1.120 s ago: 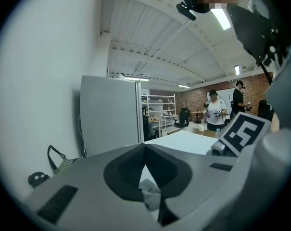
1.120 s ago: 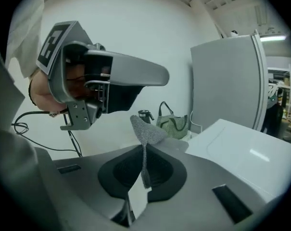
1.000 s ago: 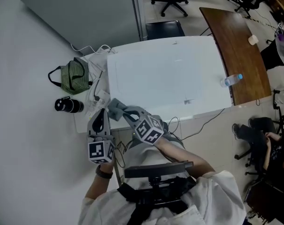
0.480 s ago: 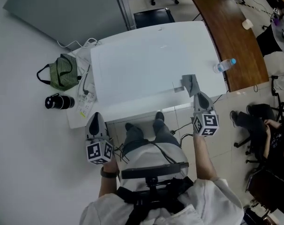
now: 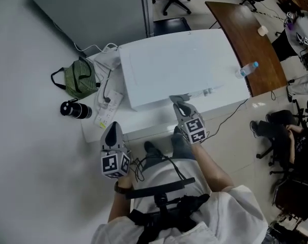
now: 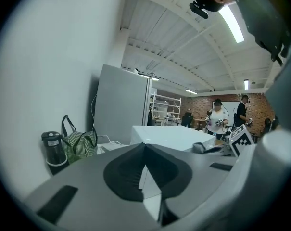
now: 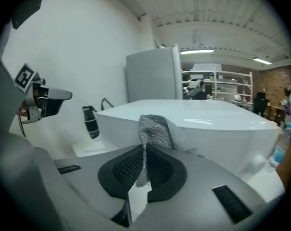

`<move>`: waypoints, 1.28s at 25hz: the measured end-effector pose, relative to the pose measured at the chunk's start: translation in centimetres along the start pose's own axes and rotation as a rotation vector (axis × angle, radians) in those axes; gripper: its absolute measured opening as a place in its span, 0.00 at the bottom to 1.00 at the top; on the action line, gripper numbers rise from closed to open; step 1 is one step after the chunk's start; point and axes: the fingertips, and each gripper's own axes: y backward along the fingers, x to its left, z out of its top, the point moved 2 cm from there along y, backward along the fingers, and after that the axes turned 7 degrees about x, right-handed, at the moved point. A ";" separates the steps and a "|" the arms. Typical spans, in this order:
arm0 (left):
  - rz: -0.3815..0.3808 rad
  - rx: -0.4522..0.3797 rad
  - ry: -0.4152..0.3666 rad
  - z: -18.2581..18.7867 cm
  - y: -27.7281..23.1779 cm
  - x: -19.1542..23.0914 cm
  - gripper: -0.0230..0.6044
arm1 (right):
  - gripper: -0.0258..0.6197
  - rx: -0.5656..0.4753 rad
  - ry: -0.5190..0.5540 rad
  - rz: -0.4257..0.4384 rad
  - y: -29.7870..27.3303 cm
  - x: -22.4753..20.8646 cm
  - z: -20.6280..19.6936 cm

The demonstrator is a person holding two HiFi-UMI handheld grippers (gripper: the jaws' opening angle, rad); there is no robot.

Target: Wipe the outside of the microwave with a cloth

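The white microwave [image 5: 184, 65] stands on a low white table [image 5: 143, 127]. My right gripper [image 5: 179, 104] is at the middle of the microwave's near top edge, shut on a grey knitted cloth [image 5: 177, 99]. In the right gripper view the cloth [image 7: 155, 129] sticks up from between the closed jaws of that gripper [image 7: 144, 153], in front of the microwave [image 7: 217, 124]. My left gripper [image 5: 112, 134] hangs off the table's near left edge, shut with nothing in it. The left gripper view has its jaws together [image 6: 144, 150] and the microwave [image 6: 169, 136] beyond.
A green striped bag [image 5: 78, 81], a black flask [image 5: 75, 110] and a power strip with cables [image 5: 109, 103] lie left of the microwave. A brown desk [image 5: 250, 39] with a water bottle [image 5: 247, 70] is to the right. A grey cabinet [image 5: 92, 9] stands behind.
The right gripper with the cloth went from the microwave's near left corner to its right end, then back to the middle of the near edge. The left gripper has barely moved.
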 end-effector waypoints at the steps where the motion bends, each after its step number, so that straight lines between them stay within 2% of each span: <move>1: -0.004 0.015 0.000 -0.8 0.6 1.0 0.08 | 0.07 0.002 0.038 0.061 -1.8 3.6 0.6; 5: -0.024 0.043 -0.010 -2.2 2.4 3.5 0.08 | 0.07 0.003 0.156 0.302 -6.5 16.2 2.8; 8: -0.024 0.027 -0.026 -1.9 3.4 3.4 0.08 | 0.07 0.003 0.195 0.387 -6.8 19.7 2.9; 10: -0.016 0.010 -0.037 -1.6 3.6 2.8 0.08 | 0.07 -0.006 0.165 0.363 -6.3 17.9 2.4; 12: -0.012 -0.001 -0.044 -1.5 3.6 1.8 0.08 | 0.07 -0.018 0.081 0.284 -5.2 13.2 1.6; 18: -0.003 0.009 -0.024 -2.1 0.9 -2.3 0.08 | 0.07 -0.078 -0.245 -0.115 2.6 -6.9 -2.4; 20: -0.032 -0.012 -0.012 -1.8 0.1 -4.5 0.08 | 0.07 -0.118 -0.291 -0.244 6.0 -12.4 -3.8; 22: -0.060 -0.026 -0.018 -1.5 -0.8 -6.8 0.08 | 0.07 -0.132 -0.317 -0.310 7.8 -16.3 -4.9; 25: -0.081 -0.005 -0.044 -1.7 -1.8 -9.5 0.08 | 0.07 -0.079 -0.319 -0.334 7.9 -18.3 -6.3; 27: -0.098 0.003 -0.068 -1.9 -1.6 -10.6 0.08 | 0.07 -0.037 -0.320 -0.303 7.0 -16.7 -7.3; 29: -0.105 -0.013 -0.095 -1.8 -1.0 -10.8 0.08 | 0.07 -0.015 -0.306 -0.217 4.6 -13.2 -7.3; 32: -0.075 -0.027 -0.104 -1.7 0.2 -9.6 0.08 | 0.07 0.008 -0.233 -0.023 -0.9 -5.4 -5.7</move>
